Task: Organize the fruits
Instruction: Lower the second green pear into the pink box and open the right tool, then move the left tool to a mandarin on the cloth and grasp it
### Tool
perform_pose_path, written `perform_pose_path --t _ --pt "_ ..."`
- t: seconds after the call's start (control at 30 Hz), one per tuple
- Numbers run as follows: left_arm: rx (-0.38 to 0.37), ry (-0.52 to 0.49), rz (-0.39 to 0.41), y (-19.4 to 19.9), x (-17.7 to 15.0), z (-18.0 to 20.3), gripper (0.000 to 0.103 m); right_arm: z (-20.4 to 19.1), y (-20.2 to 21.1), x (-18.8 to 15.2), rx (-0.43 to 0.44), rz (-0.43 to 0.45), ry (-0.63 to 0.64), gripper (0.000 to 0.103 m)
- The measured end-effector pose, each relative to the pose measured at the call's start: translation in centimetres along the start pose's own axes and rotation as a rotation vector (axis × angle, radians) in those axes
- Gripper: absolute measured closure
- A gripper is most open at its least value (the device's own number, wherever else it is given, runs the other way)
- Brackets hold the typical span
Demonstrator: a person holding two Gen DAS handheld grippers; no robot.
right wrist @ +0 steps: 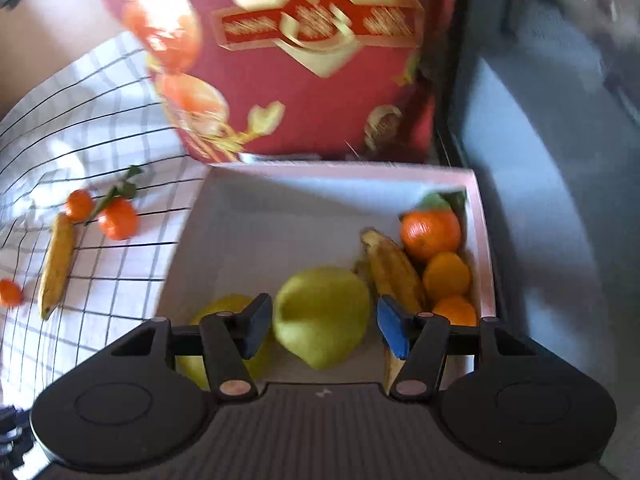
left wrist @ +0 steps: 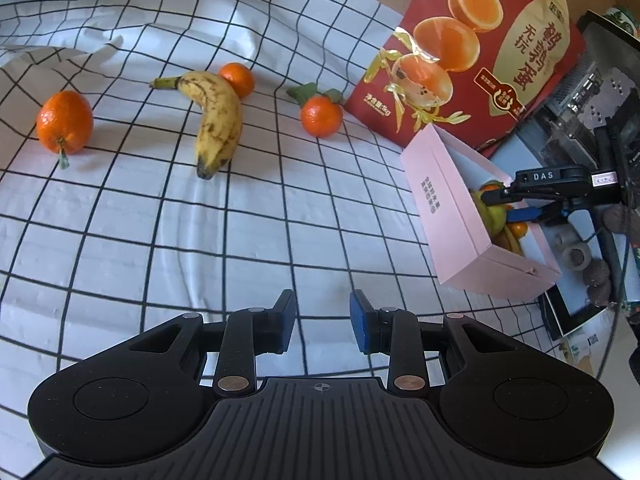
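The banana [left wrist: 218,118] lies on the checked cloth [left wrist: 280,220] toward its far edge, straight ahead of the empty, part-spread left gripper [left wrist: 323,322], long axis running near-to-far (stem away). The right gripper [right wrist: 325,330] hovers in the pink box [right wrist: 484,248], spread around a green fruit [right wrist: 322,314], pads apparently clear.

The tablecloth [left wrist: 168,248] looks like soft, creased cloth; the pink box [left wrist: 452,216] is matt card. The red carton [left wrist: 480,52] is glossy.
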State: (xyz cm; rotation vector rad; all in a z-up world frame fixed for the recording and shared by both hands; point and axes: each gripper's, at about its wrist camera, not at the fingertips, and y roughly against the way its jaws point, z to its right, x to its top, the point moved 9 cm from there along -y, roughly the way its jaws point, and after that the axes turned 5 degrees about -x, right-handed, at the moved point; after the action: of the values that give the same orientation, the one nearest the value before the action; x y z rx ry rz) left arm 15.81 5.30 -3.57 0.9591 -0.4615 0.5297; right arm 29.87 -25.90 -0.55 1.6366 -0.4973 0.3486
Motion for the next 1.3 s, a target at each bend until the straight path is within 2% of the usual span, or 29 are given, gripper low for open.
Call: perform_pose_path --t 0.07,0.3,0.43,0.73,0.93,1.3 --pt "0.009 0.006 -0.001 0.2 -0.2 -0.4 0.07 0.1 -0.6 0.0 0.026 -0.007 -0.034 0.041" --pt "0.029 0.022 -0.001 0.9 -0.6 -1.3 0.07 -0.3 -2.3 0.6 0.027 -0.032 -0.06 0.038" --pt "0.033 0.029 0.0 1.1 -0.8 -1.6 0.07 -1.5 -2.8 1.2 0.01 -0.02 0.005 0.039" --pt "0.056 0.046 0.008 2.0 -1.2 -2.4 0.07 -3.1 -3.8 2.9 0.094 0.017 -0.056 0.039" --pt "0.08 0.068 0.02 2.8 -1.4 -3.5 0.07 -4.1 -4.5 3.3 0.195 0.022 -0.085 0.039" --pt "0.081 0.052 0.022 2.4 -1.0 -3.1 0.07 -3.1 -3.8 3.1 0.228 0.046 -0.119 0.038"
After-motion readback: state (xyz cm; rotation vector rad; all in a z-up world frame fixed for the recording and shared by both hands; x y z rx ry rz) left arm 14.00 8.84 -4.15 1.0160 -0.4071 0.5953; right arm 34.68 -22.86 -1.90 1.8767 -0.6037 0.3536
